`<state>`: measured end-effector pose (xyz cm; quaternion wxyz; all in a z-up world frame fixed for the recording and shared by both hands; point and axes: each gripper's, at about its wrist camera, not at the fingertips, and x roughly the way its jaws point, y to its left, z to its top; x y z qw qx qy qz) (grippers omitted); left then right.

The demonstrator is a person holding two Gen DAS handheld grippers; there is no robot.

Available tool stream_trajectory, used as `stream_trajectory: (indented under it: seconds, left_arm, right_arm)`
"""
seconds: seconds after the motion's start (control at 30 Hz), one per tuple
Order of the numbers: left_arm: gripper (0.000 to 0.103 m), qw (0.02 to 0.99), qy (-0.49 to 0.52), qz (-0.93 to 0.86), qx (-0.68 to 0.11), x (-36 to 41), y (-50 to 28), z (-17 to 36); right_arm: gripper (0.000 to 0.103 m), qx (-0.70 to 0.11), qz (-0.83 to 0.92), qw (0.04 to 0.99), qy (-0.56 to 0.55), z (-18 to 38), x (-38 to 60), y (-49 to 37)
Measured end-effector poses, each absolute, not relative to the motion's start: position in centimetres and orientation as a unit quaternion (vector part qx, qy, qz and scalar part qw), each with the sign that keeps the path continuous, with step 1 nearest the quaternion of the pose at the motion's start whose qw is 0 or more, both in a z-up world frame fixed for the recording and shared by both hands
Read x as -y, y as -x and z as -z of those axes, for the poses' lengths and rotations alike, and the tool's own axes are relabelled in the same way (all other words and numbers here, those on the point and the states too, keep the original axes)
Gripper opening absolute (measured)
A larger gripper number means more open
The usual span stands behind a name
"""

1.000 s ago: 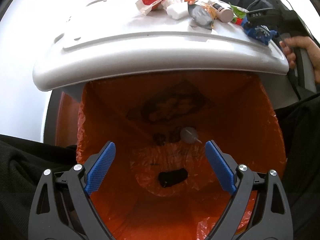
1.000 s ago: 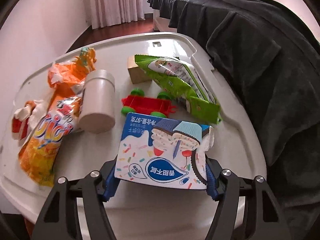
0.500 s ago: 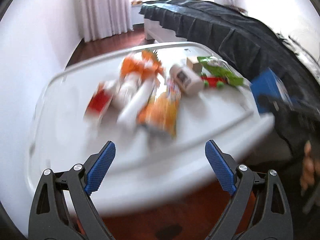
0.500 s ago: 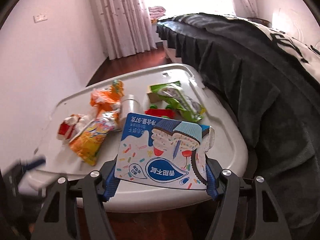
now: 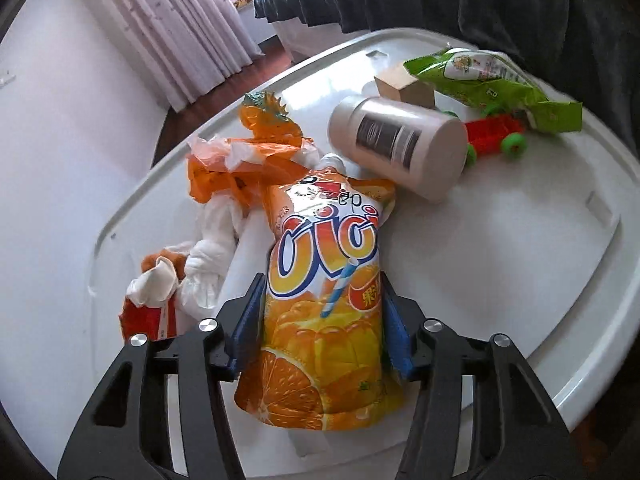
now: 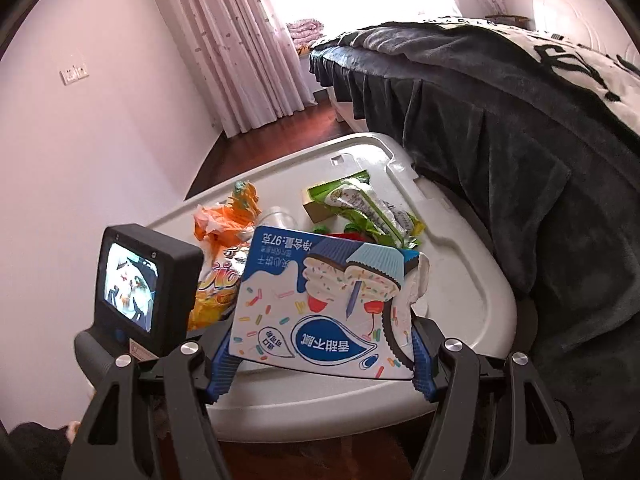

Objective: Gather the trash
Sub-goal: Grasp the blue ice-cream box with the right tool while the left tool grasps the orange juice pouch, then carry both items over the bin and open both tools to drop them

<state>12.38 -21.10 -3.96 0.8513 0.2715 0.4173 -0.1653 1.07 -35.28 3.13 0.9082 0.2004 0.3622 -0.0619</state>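
Note:
My left gripper (image 5: 322,324) is shut on an orange juice-jelly pouch (image 5: 324,304) that lies on the white lid-table (image 5: 500,264). Its blue pads press both sides of the pouch. My right gripper (image 6: 322,354) is shut on a blue and white cake box (image 6: 320,300) and holds it above the near edge of the same lid (image 6: 460,280). The left gripper's body with its small screen (image 6: 132,284) shows at the left of the right wrist view.
On the lid lie a white cylindrical jar (image 5: 400,146), a green snack bag (image 5: 488,82), a red toy car (image 5: 492,140), a small cardboard box (image 5: 402,86), crumpled orange wrappers (image 5: 248,160) and white tissue (image 5: 212,264). A dark-covered bed (image 6: 500,100) stands right.
My left gripper left the orange-lined bin, swung up over the lid and closed on the juice pouch. My right gripper lifted and pulled back with the cake box.

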Motion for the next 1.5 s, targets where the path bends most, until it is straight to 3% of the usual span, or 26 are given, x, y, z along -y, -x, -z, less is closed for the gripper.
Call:
stream_trajectory:
  seconds: [0.13,0.53,0.73,1.13,1.33,1.5]
  left_arm:
    - [0.044,0.86,-0.242,0.178,-0.413,20.0,-12.2,3.1]
    - [0.044,0.896,-0.13,0.211,-0.368,10.0,-2.6,-5.9]
    - [0.045,0.907,-0.116,0.193,-0.355,5.9,3.7,-7.3]
    - [0.045,0.865,-0.067,0.165,-0.469,1.4,10.3,0.3]
    - [0.045,0.797,-0.026,0.143,-0.586,0.6,8.0,7.3]
    - [0.045,0.781,-0.012,0.134,-0.61,0.1,7.2,8.6]
  right_arm:
    - [0.067,-0.359,0.066,0.908,-0.207,-3.1,35.5,-0.9]
    - [0.067,-0.368,0.045,0.907,-0.2,-2.8,34.6,-1.3]
    - [0.067,-0.358,0.006,0.919,-0.164,-3.1,31.9,-0.1]
    - [0.067,-0.42,-0.073,0.896,-0.125,0.1,24.1,8.6]
    - [0.067,-0.484,-0.066,0.869,-0.083,3.8,21.6,9.5]
    - [0.067,-0.512,-0.059,0.853,-0.082,5.4,21.4,9.1]
